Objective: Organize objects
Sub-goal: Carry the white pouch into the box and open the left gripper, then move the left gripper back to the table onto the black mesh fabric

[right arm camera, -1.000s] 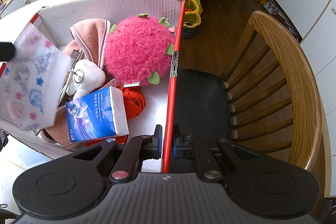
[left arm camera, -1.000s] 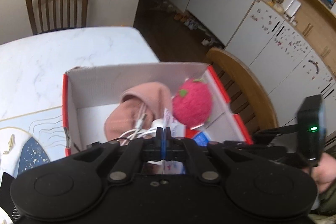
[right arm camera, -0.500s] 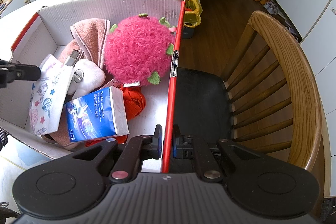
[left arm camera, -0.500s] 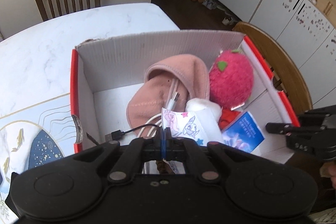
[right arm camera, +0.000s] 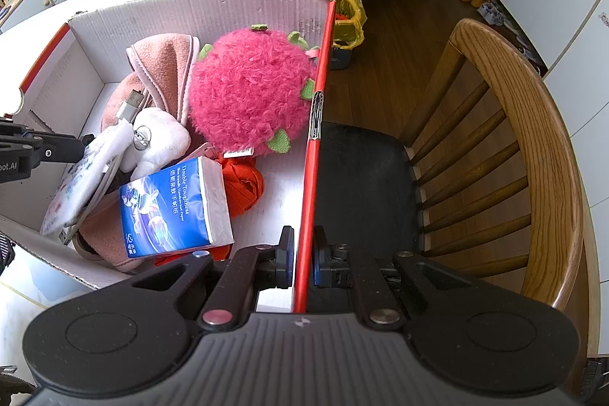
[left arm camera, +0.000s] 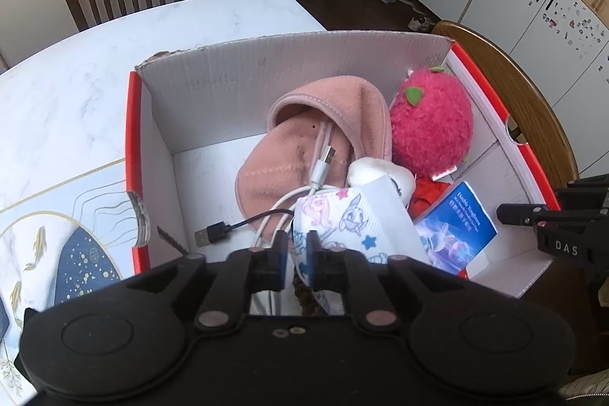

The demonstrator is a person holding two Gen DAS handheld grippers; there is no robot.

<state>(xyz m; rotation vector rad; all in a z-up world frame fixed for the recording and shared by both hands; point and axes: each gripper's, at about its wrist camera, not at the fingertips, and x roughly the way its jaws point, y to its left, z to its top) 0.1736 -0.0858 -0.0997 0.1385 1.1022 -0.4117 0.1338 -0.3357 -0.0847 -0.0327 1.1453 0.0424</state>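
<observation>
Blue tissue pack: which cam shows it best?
Right wrist. The blue tissue pack lies near and whole there, printed face and white side visible. The left wrist view catches it smaller, its lower left corner hidden behind the cartoon-print pouch.

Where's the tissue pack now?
In the box, near the right wall: the tissue pack lies before the pink plush, against the orange yarn.

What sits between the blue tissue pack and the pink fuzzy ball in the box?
In the right wrist view, an orange fabric bundle lies between tissue pack and pink ball.
</observation>
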